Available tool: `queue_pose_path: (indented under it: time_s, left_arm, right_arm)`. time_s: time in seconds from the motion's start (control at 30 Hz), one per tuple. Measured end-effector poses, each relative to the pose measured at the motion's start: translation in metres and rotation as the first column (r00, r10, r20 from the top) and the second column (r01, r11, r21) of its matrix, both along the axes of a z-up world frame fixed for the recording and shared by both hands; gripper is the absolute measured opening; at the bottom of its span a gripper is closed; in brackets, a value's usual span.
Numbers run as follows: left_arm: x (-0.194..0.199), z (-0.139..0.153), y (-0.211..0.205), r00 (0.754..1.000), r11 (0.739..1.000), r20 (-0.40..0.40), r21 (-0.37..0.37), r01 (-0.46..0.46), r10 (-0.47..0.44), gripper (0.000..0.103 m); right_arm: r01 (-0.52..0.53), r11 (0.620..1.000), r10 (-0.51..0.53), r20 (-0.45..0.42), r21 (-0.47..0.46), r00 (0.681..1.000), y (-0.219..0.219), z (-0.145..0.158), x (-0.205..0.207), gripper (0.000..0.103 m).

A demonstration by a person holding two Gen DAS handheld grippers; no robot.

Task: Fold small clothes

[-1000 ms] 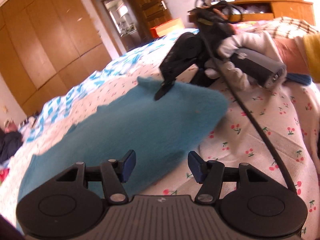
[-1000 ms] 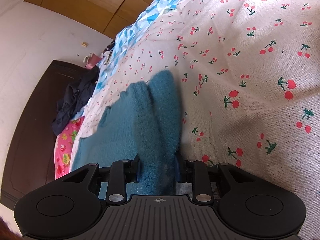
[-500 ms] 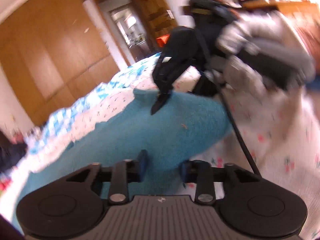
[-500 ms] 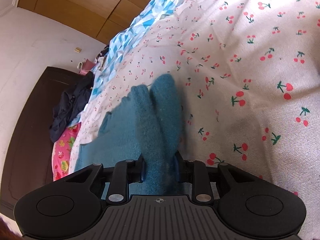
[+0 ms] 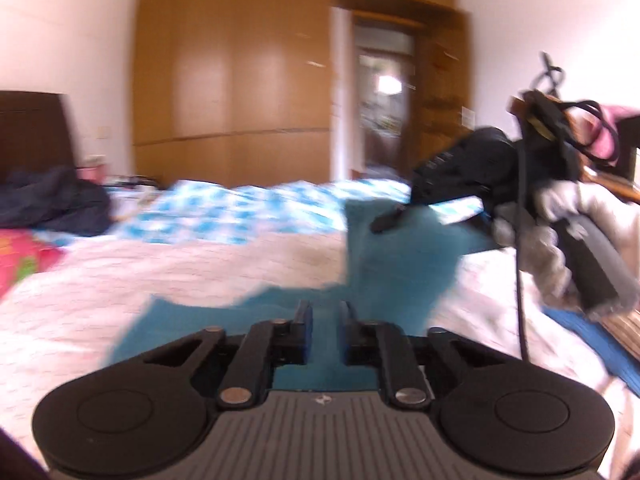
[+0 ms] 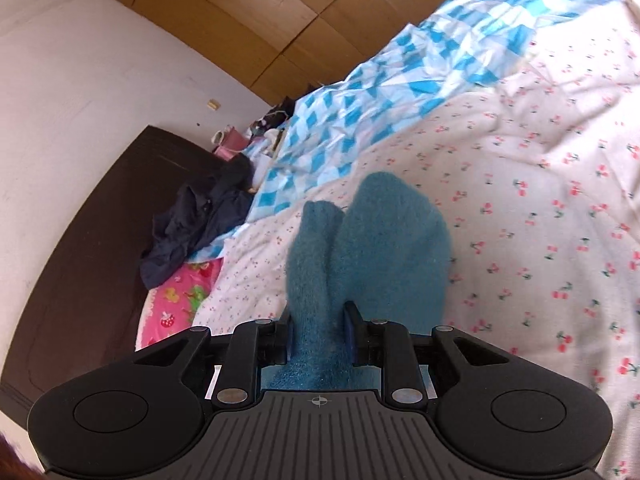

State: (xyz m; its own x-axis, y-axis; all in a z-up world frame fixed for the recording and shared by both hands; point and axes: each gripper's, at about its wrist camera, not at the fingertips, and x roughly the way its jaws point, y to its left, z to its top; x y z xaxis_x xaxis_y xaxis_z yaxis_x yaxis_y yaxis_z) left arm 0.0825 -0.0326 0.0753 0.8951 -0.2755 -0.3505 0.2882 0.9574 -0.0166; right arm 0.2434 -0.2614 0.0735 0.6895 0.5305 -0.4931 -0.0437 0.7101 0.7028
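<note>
Teal garment [image 6: 372,248] held over cherry-print sheet [image 6: 540,200].
Left gripper [image 5: 325,330] and right gripper [image 6: 319,334] both clamp it.

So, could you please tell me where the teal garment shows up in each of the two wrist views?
Left wrist: the teal garment runs from bottom centre, between the left tool's fingers, up to the right tool at right of centre.
Right wrist: it fills the lower centre, bunched in the right tool.
Shared landmark: the blue checked quilt beyond the garment.
</note>
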Motion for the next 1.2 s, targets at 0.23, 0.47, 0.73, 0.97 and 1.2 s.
queue_pose_path:
  time_s: [0.23, 0.47, 0.73, 0.97, 1.2]
  left_arm:
    - [0.009, -0.015, 0.072, 0.996, 0.988, -0.071, -0.137, -0.067, 0.058, 0.018]
    - [0.004, -0.027, 0.103, 0.993, 0.989, -0.081, -0.119, -0.089, 0.080, 0.022]
    - [0.011, -0.039, 0.155, 0.961, 0.953, -0.140, -0.159, -0.259, 0.238, 0.023]
    - [0.019, -0.051, 0.154, 0.952, 0.956, -0.174, -0.107, -0.273, 0.253, 0.029]
    - [0.034, -0.072, 0.149, 0.920, 0.959, -0.297, -0.045, -0.279, 0.254, 0.031]
  right_arm:
    - [-0.118, 0.988, 0.111, -0.071, -0.102, 0.991, 0.109, -0.020, 0.042, 0.022]
    - [-0.229, 0.963, 0.213, -0.121, -0.144, 0.970, 0.183, -0.039, 0.063, 0.021]
    - [-0.308, 0.938, 0.285, -0.152, -0.161, 0.946, 0.246, -0.070, 0.078, 0.020]
    - [-0.390, 0.911, 0.363, -0.187, -0.134, 0.913, 0.286, -0.085, 0.077, 0.002]
    - [-0.407, 0.896, 0.380, -0.169, -0.179, 0.910, 0.286, -0.069, 0.071, 0.009]
